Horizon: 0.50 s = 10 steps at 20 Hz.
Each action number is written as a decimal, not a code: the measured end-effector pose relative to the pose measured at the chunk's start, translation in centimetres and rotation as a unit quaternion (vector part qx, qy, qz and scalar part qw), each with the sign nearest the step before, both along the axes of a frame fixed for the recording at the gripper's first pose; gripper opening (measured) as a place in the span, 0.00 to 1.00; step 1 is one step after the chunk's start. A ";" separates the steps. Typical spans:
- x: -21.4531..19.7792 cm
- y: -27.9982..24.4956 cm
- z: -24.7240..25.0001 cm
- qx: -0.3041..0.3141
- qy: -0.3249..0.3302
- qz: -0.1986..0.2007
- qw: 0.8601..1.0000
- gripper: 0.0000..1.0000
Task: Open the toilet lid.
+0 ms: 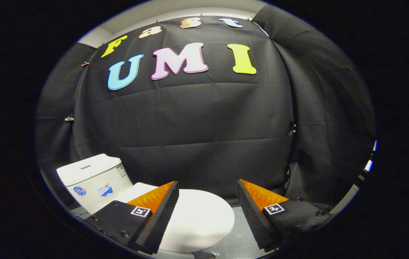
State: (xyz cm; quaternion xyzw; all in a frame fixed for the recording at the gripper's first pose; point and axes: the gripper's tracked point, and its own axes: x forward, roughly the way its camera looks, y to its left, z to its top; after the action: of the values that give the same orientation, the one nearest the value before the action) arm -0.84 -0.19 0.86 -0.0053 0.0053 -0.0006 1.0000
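A white toilet stands below me with its lid [199, 217] down flat over the bowl. Its white tank [92, 180] sits beyond the left finger, with stickers on its front. My gripper [207, 190] hovers above the lid and stands open, a wide gap between its two fingers [163, 212]. The lid's rounded front part shows through that gap and reaches toward the right finger. Nothing is held and neither finger touches the toilet.
Black cloth [204, 126] hangs as the booth's wall behind the toilet and wraps round on the right. A grey floor [240, 241] shows under the toilet's front, beside the right finger.
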 end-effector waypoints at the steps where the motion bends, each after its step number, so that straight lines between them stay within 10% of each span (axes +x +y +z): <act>1: -0.1 -0.1 0.4 0.000 0.001 -0.001 1.000 0.98; 10: -2.5 -1.5 0.6 0.007 0.026 0.018 0.999 0.98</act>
State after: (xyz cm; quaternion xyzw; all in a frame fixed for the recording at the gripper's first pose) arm -3.33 -1.70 1.45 0.0020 0.0313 0.0179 0.9993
